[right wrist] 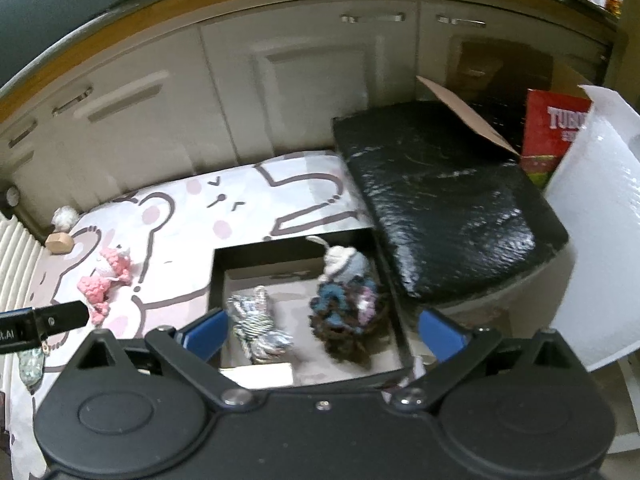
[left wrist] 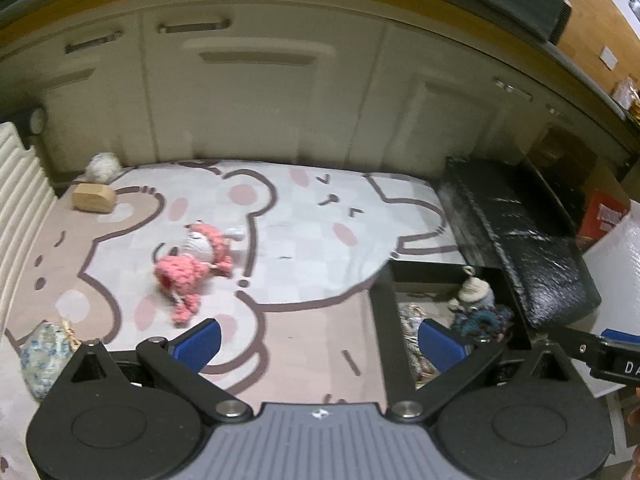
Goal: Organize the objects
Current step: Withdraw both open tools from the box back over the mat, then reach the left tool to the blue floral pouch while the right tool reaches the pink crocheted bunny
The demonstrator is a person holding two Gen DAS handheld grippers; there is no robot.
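A pink and white crochet doll (left wrist: 192,266) lies on the cartoon floor mat (left wrist: 304,216), ahead and left of my open, empty left gripper (left wrist: 320,346). An open black box (right wrist: 384,276) sits at the mat's right edge. Inside it lie a blue-grey crochet doll (right wrist: 346,296) and a striped knitted piece (right wrist: 256,322). My right gripper (right wrist: 322,334) is open and empty, hovering above the box. The pink doll also shows in the right wrist view (right wrist: 104,280), left of the box. The box's black lid (right wrist: 448,200) rests to the right.
A wooden block (left wrist: 94,198) and a white yarn ball (left wrist: 103,167) lie at the mat's far left. A floral pouch (left wrist: 46,354) lies near left. Cabinet doors (left wrist: 256,92) stand behind. A red box (right wrist: 552,136) and white sheet (right wrist: 596,232) stand at right.
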